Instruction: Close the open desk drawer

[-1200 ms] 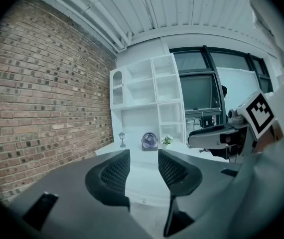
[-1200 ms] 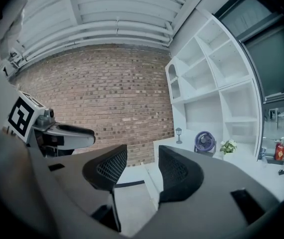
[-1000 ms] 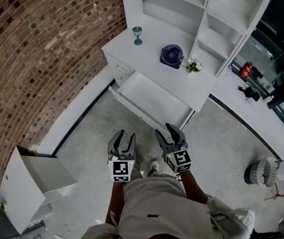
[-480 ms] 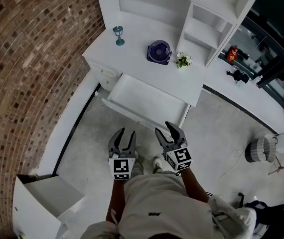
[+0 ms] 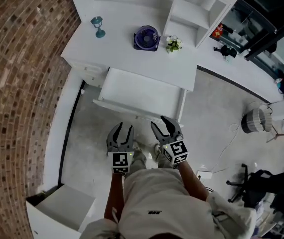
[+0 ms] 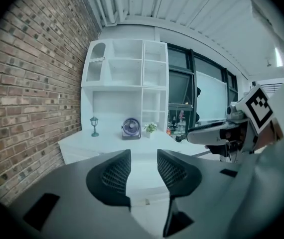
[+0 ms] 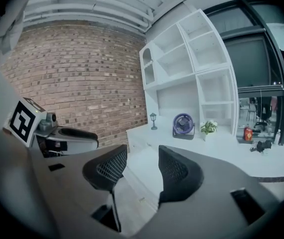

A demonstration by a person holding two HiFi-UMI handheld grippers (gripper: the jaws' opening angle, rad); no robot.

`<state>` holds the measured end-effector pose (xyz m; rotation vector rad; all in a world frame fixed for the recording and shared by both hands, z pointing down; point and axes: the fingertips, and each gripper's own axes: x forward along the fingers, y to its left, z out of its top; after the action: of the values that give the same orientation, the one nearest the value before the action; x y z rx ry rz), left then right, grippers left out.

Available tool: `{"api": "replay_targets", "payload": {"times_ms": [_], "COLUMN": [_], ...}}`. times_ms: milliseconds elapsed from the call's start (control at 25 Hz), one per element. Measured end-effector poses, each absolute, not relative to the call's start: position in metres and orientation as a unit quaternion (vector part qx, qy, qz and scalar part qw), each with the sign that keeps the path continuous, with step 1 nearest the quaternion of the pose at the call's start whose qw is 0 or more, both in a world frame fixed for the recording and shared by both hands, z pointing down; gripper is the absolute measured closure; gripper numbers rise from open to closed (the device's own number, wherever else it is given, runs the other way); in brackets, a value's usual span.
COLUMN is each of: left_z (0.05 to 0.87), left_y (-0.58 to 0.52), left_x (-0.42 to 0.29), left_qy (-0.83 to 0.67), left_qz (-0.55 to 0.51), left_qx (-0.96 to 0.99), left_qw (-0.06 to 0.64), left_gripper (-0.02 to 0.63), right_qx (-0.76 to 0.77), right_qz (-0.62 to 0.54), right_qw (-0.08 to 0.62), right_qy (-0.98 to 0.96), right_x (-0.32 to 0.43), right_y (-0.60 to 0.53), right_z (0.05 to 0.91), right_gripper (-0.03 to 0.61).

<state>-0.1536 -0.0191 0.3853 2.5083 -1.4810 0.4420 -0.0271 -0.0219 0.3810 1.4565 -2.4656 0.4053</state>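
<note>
Judging from here, nothing is done yet: the one drawer (image 5: 139, 91) stands pulled out from the desk's (image 5: 117, 49) front, untouched. My two grippers hang near the desk, just short of the drawer's lip. The left gripper (image 5: 123, 129) is wide, its jaws just narrowing slightly; the right gripper (image 5: 160, 123) is wide; both are empty. On the desk: one lantern (image 5: 97, 26), one fan (image 5: 146, 37), one plant (image 5: 172, 44).

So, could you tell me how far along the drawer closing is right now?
Done: nothing yet; the drawer stands pulled out of the desk. In hand: the left gripper and right gripper are both open and empty in front of the drawer, apparently not touching it; the left gripper's jaws have just been closing a little. Remaining: reach the drawer front and push it in.
</note>
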Motion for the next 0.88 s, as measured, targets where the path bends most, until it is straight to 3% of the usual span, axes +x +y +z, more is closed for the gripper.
{"api": "replay_targets", "payload": {"times_ms": [880], "left_z": [0.524], "left_y": [-0.022], "left_x": [-0.144], "left_qy": [-0.454], "left_qz": [0.227], "left_qx": [0.844], "left_qw": [0.175], "left_gripper": [0.443], "right_qx": [0.502], "right_qz": [0.224], "right_qw": [0.197], "right_qy": [-0.812], "right_x": [-0.024], "right_y": [-0.014], "right_z": [0.501], "right_gripper": [0.377]}}
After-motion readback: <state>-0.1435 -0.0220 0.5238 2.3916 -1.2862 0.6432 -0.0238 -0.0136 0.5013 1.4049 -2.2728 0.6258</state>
